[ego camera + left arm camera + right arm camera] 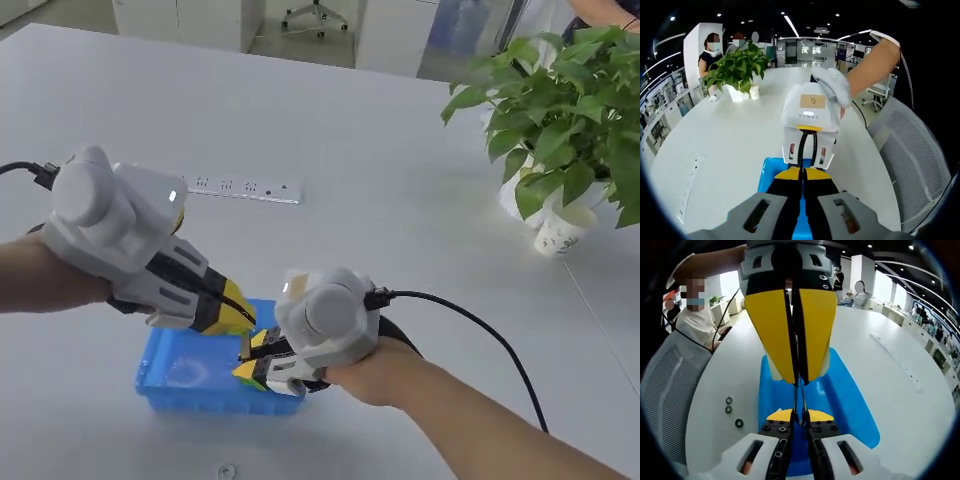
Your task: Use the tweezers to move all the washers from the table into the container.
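Right gripper (pixel 799 416) and left gripper (pixel 800 381) fingers both pinch barely visible tweezers (pixel 798 400) over container (pixel 852 412); three washers (pixel 729 400) at nine o'clock.

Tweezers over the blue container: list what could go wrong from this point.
1. The thin tweezers appear clamped between the shut left hand-held gripper and the shut right hand-held gripper. If either loosens unevenly, they could slip into the blue container.
2. Three washers lie on the table beside the container, on the side toward the table's edge. A clumsy pinch might flick one off.
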